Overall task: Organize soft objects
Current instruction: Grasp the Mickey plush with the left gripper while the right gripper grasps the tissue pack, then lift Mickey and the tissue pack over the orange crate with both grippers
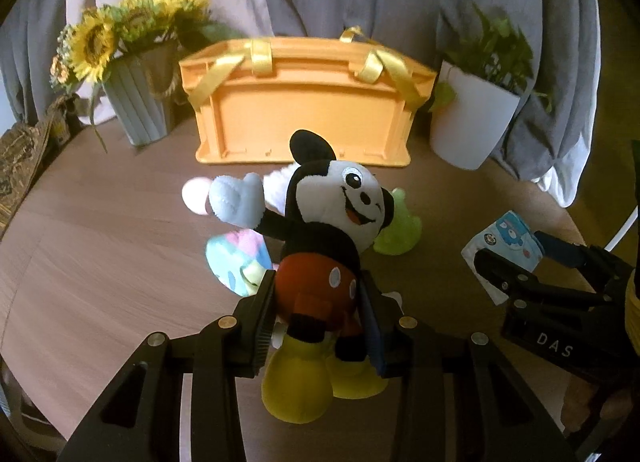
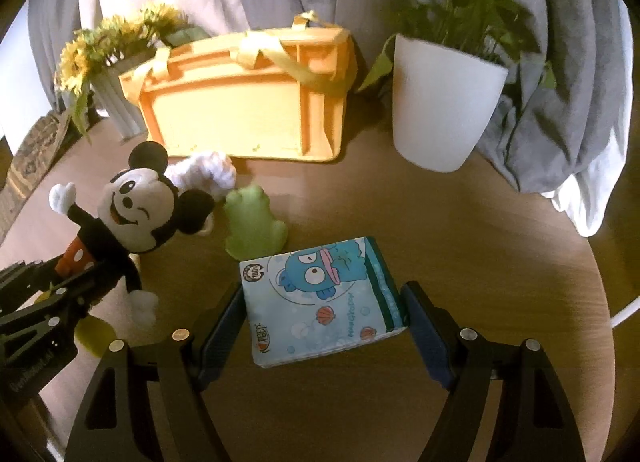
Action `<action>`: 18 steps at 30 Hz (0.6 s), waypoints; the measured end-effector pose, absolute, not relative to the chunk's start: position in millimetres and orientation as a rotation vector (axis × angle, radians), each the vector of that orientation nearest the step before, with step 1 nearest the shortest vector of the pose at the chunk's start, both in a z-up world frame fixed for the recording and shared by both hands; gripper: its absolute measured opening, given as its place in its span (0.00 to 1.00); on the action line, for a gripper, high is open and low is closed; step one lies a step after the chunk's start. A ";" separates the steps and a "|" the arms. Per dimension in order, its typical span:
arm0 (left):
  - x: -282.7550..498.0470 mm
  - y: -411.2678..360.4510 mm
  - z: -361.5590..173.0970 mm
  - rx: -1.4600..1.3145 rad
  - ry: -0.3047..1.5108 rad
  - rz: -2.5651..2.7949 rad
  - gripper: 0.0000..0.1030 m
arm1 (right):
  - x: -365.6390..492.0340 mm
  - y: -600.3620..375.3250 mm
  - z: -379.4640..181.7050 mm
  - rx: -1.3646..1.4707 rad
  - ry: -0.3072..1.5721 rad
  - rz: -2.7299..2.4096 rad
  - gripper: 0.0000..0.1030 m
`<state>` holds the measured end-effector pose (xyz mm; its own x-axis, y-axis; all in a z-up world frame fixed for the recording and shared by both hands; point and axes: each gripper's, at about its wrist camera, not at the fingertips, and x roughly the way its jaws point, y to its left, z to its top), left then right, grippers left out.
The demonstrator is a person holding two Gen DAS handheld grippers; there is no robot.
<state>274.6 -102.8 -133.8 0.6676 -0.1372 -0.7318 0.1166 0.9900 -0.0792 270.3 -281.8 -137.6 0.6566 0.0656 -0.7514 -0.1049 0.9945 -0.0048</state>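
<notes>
A Mickey Mouse plush (image 1: 340, 202) hangs upright off the table, and my left gripper (image 1: 318, 282) is shut on its red shorts. In the right wrist view the same plush (image 2: 132, 214) is at the left with the left gripper (image 2: 64, 266) below it. A light-blue tissue pack (image 2: 312, 282) printed with a cartoon fish sits between the pads of my right gripper (image 2: 323, 298), which is shut on its two sides. The left wrist view shows that pack (image 1: 504, 234) in the right gripper (image 1: 520, 258) at the far right. An orange basket (image 1: 304, 118) with yellow ribbon handles stands behind.
On the round wooden table (image 1: 100, 242) lie a green frog plush (image 2: 252, 222), a white fluffy toy (image 2: 208, 170) and a pastel soft toy (image 1: 240, 258). A sunflower pot (image 1: 136, 102) stands left of the basket, a white plant pot (image 2: 440, 110) right. Grey curtains hang behind.
</notes>
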 end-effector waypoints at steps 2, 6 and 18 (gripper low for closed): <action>271.3 -101.0 -125.7 -0.025 0.807 -0.143 0.37 | 266.6 -280.1 -128.9 -0.043 0.832 0.096 0.77; 264.2 -95.5 -108.3 -0.023 0.763 -0.144 0.37 | 259.6 -275.4 -113.2 -0.035 0.797 0.097 0.77; 256.9 -71.3 -63.5 -0.026 0.645 -0.166 0.37 | 247.5 -255.8 -66.6 -0.015 0.681 0.086 0.77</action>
<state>256.9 -71.3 -63.5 0.7864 -0.1618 -0.5961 0.1457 0.9864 -0.0756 247.5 -255.8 -66.6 0.7736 0.0741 -0.6293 -0.0838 0.9964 0.0143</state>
